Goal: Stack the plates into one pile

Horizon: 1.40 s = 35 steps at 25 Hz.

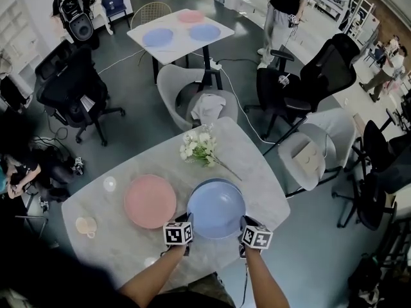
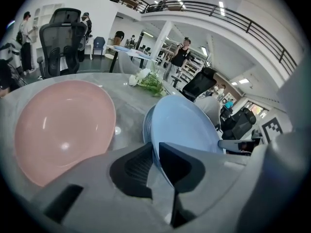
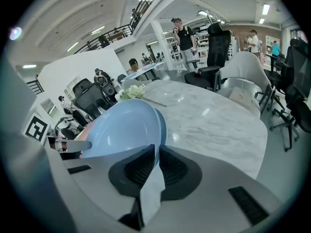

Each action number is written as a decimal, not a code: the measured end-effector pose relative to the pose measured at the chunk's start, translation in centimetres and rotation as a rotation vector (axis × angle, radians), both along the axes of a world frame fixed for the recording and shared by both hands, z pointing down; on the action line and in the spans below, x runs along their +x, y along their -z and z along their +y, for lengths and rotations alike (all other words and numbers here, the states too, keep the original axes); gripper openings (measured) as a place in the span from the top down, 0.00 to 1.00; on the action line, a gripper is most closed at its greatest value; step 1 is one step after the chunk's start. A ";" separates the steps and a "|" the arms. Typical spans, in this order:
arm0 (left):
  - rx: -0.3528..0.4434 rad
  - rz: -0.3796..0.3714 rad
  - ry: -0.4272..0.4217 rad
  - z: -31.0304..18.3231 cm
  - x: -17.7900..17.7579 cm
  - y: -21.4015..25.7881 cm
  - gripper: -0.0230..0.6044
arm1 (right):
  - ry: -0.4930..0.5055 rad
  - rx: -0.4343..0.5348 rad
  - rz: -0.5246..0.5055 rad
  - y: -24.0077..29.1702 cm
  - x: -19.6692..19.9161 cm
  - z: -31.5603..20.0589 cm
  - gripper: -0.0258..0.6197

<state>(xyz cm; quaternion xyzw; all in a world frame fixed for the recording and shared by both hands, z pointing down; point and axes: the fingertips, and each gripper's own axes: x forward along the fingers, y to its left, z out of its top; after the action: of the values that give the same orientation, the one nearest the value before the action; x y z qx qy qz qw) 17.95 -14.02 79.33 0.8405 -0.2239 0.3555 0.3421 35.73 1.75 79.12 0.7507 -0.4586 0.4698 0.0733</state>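
Both tools sit at the bottom centre of the head view. The left gripper and right gripper each have their jaws pressed together on the near rim of the blue plate, one at each lower corner. Each gripper view shows the rim pinched between the pads. A darker rim of a lower blue plate peeks out beyond it, so the held plate seems to sit over that one. To the left, just beside but apart, the pink plate lies flat on the marble table. The left gripper is nearer it, so joining the piles calls for a sideways move leftward. Flowers lie beyond, towards the table's far edge.
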 end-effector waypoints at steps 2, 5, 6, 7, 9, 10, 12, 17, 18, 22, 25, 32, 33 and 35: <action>-0.004 0.012 -0.005 -0.5 0.7 -0.1 0.88 | -0.009 0.000 0.006 0.0 0.7 -0.5 0.91; 0.003 -0.006 -0.016 -1.2 1.2 -0.6 0.88 | -0.009 -0.007 0.004 -0.4 1.5 -1.4 0.91; 0.000 -0.016 -0.018 -1.3 1.3 -0.9 0.88 | -0.006 -0.013 0.001 -0.6 1.5 -1.6 0.91; -0.009 -0.026 -0.018 -1.3 1.3 -1.2 0.88 | -0.004 -0.020 -0.002 -0.8 1.6 -1.7 0.91; -0.031 -0.044 -0.023 -1.2 1.3 -1.6 0.87 | -0.004 -0.032 -0.009 -1.1 1.7 -1.8 0.91; -0.036 -0.051 -0.029 -1.1 1.3 -1.8 0.87 | -0.005 -0.037 -0.013 -1.2 1.7 -1.8 0.91; -0.028 -0.057 -0.042 -1.1 1.4 -1.9 0.86 | -0.006 -0.044 -0.017 -1.5 1.9 -1.8 0.91; -0.034 -0.060 -0.052 -0.9 1.4 -1.9 0.86 | -0.002 -0.067 -0.013 -2.1 1.7 -1.5 0.91; -0.037 -0.061 -0.062 -0.7 1.3 -1.8 0.85 | -0.001 -0.069 -0.010 -2.1 1.6 -1.4 0.91; -0.040 -0.073 -0.089 0.0 0.9 -1.8 0.78 | 0.008 -0.074 0.001 -2.3 1.3 -1.0 0.91; -0.033 -0.067 -0.083 0.0 0.7 -1.7 0.74 | 0.005 -0.073 0.013 -2.2 1.4 -1.1 0.91; -0.019 -0.036 -0.108 0.6 1.3 -1.2 0.67 | 0.017 -0.072 0.019 -2.1 1.6 -1.3 0.91; -0.012 -0.037 -0.096 0.5 1.1 -1.2 0.67 | 0.019 -0.069 0.024 -1.9 1.6 -1.3 0.91; 0.006 -0.035 -0.071 0.3 0.5 -0.9 0.67 | 0.014 -0.054 0.038 -1.5 1.6 -1.3 0.90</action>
<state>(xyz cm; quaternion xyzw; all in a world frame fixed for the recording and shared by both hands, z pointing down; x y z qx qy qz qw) 18.41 -13.69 80.27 0.8425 -0.2010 0.3814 0.3230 37.31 0.42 80.60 0.7541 -0.4493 0.4672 0.1054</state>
